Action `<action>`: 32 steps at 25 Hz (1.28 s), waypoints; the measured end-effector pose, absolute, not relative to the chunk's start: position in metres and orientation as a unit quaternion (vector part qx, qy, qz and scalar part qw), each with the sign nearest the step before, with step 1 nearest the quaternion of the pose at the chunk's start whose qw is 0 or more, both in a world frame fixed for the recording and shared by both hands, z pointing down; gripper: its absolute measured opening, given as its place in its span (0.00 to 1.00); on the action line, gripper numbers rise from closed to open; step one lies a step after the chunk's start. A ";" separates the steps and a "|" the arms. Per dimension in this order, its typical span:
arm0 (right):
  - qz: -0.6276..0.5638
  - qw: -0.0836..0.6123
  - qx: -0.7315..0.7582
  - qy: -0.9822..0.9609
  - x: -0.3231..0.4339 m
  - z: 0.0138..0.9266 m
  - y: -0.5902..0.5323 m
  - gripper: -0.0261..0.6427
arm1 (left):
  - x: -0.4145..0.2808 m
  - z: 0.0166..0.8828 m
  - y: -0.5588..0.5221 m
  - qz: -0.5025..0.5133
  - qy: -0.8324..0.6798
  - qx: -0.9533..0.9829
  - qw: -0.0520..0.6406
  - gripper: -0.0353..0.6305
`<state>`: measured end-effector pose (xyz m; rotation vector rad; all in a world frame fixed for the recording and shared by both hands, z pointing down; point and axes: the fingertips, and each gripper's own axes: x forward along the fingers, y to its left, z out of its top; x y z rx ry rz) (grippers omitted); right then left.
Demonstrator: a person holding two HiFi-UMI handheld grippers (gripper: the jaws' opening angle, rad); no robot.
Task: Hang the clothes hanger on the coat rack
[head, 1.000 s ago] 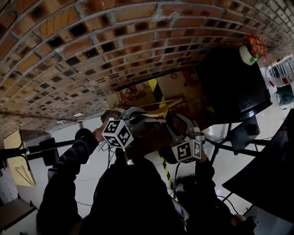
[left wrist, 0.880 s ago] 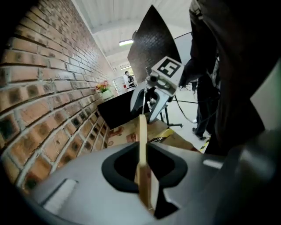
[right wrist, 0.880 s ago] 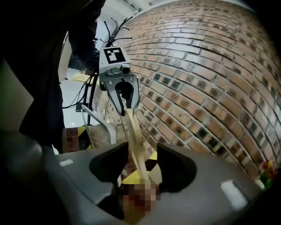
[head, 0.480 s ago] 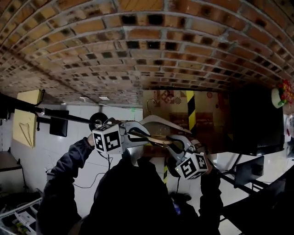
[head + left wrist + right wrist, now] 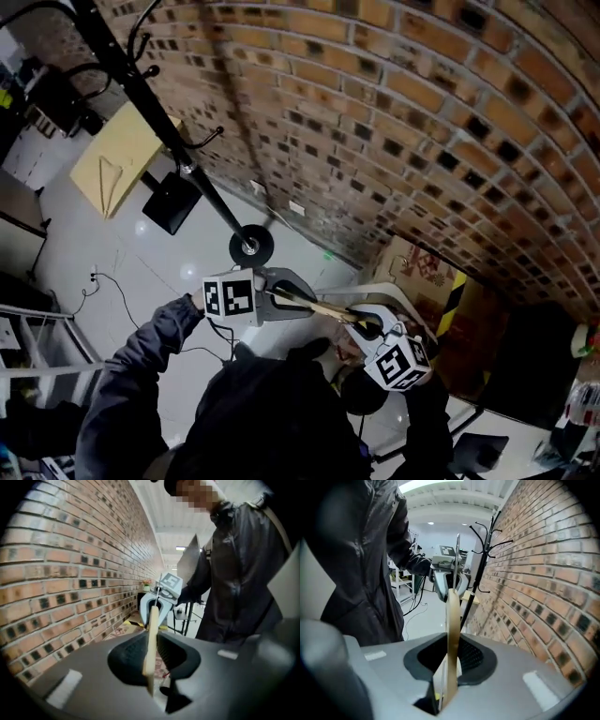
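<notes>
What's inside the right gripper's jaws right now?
The hanger, seen edge-on, sits between the right gripper's closing jaws. Its hook rises beyond them. The hanger's lower end drops below the jaws, so that part is hidden.

bg: brick wall (image 5: pixel 422 112) | yellow board (image 5: pixel 120 161) nr wall | white floor (image 5: pixel 84 244)

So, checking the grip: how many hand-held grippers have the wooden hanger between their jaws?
2. The left hand-held gripper, jaws opening, has one end of the wooden hanger; the right hand-held gripper, jaws closing, has the other. None hidden.
</notes>
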<state>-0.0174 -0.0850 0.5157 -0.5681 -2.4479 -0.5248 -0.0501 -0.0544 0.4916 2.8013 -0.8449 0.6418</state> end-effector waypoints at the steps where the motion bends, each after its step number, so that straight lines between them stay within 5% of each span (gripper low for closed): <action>1: -0.195 0.284 -0.226 -0.911 -0.027 0.512 -0.070 0.13 | -0.060 0.489 -0.039 0.202 -0.295 0.931 0.077 0.15; 20: -0.055 0.319 -0.261 -0.910 -0.172 0.476 0.113 0.13 | -0.279 0.415 0.203 0.086 -0.589 0.804 0.004 0.22; 32: -0.053 0.284 -0.118 -0.950 -0.259 0.273 -0.043 0.13 | -0.354 0.359 0.217 0.059 -0.681 0.728 -0.044 0.21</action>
